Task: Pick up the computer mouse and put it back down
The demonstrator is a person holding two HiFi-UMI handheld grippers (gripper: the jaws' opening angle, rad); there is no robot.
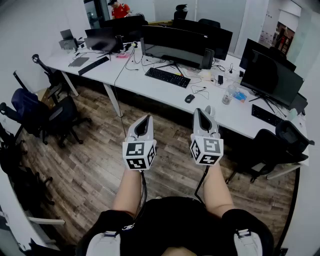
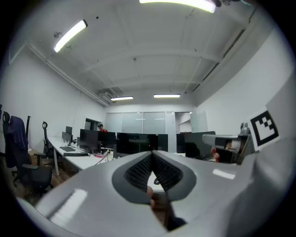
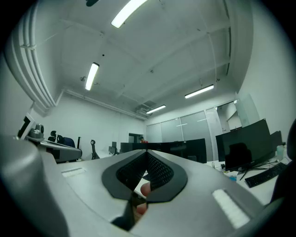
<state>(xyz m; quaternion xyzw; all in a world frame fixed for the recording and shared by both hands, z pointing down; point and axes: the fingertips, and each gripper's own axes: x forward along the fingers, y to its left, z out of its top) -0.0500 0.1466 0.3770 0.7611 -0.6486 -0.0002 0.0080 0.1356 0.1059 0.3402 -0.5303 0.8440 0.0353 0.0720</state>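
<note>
Item one, left gripper (image 1: 145, 120): a forearm is holding it out level over the wooden floor (image 1: 85, 165), marker cube toward the person; its own view is showing the two dark ribbed pads meeting at the tip, clenched, with nothing gripped between them. Item two, right gripper (image 1: 202, 111): it is sitting just beside the left one at about the same height, nose tilting slightly up; its jaws are likewise closing tip to tip on nothing. Item three, computer mouse (image 1: 189, 98): dark, it is lying flat on the long white desk (image 1: 235, 116) near the front edge, ahead of the two grippers and apart from both. Item four, black keyboard (image 1: 167, 77): it is lying on the same desk, behind and to the left of the mouse. Item five, wide dark monitor (image 1: 172, 46): it is standing behind the keyboard, screen off. Item six, black office chair (image 1: 47, 117): it is standing on the floor at the left, well clear of the grippers. Item seven, a person in a red top (image 1: 120, 9): sitting at the far end of the room.
</note>
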